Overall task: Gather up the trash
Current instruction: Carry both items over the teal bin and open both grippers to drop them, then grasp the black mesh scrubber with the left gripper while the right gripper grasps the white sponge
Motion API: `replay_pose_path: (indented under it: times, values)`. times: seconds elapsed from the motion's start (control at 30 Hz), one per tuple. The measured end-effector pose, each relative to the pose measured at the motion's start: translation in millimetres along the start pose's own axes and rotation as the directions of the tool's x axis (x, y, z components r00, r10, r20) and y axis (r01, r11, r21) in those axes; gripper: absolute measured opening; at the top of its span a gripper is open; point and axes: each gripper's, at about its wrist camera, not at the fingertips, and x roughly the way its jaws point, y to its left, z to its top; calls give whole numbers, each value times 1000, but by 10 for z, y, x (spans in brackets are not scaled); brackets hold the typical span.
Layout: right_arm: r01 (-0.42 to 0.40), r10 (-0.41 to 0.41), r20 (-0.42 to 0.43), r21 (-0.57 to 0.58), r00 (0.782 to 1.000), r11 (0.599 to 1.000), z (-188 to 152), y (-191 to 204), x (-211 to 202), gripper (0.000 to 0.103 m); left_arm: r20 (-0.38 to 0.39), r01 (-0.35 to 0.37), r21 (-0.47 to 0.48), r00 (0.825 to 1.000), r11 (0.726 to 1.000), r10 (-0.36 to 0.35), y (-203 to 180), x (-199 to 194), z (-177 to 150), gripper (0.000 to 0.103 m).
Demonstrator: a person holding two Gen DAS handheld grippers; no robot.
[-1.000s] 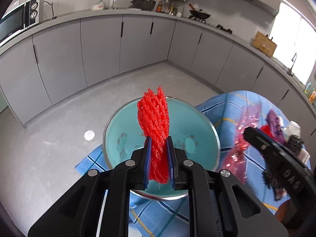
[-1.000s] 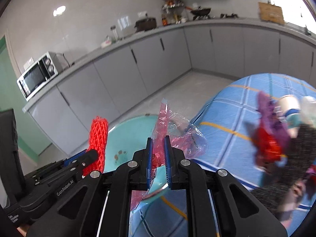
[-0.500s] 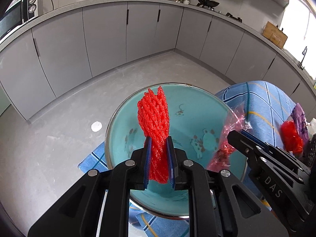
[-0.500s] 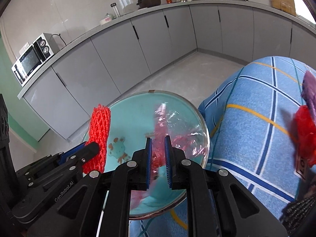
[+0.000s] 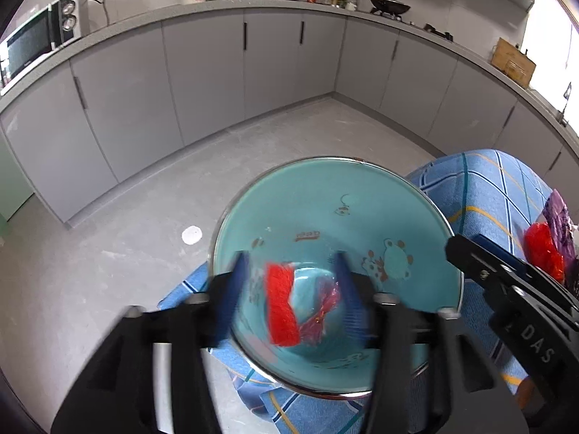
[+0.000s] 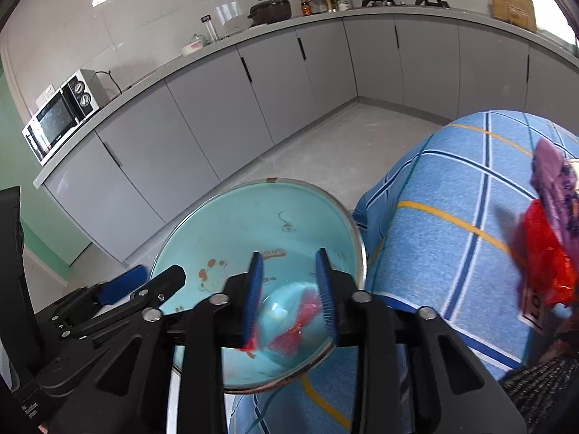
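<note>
Trash is lying in the bowl [image 5: 398, 217]: the red net [image 5: 280, 307] and pink wrapper [image 5: 324, 311] are resting near its bottom. Left tool [image 5: 291, 289] is hanging over the bowl, its jaws having just been opening, now wide, gripping nothing. Right tool [image 6: 289, 296], beside it over the bowl, has likewise been opening, moderately apart, wrapper [image 6: 296, 329] loose below. More trash [image 6: 546, 271] is sitting right of the bowl on the blue-clothed table [image 6: 452, 188].

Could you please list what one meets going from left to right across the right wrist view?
microwave → left gripper → teal bowl → right gripper → blue checked tablecloth → red wrapper
</note>
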Motion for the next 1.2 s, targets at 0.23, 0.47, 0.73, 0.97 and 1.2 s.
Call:
replay_pose_path:
  times: [0.23, 0.47, 0.73, 0.97, 1.2]
  values:
    - [40, -40, 37, 7, 999, 999, -14, -58, -251, 43, 43, -46, -19, 998, 999, 47, 43, -209, -34, 79]
    - [58, -60, 76, 25, 995, 998, -52, -164, -503, 48, 68, -50, -17, 996, 999, 51, -52, -382, -89, 92]
    - [98, -107, 143, 73, 984, 993, -117, -415, -898, 48, 88, -18, 12, 996, 1000, 17, -263, -564, -130, 94]
    - [155, -177, 201, 118, 964, 981, -172, -659, -1236, 48, 110, 36, 76, 993, 996, -44, -585, -739, -181, 94]
    - [192, -228, 202, 181, 952, 964, -299, -974, -1451, 48, 114, 76, 135, 989, 988, -91, -901, -849, -270, 94]
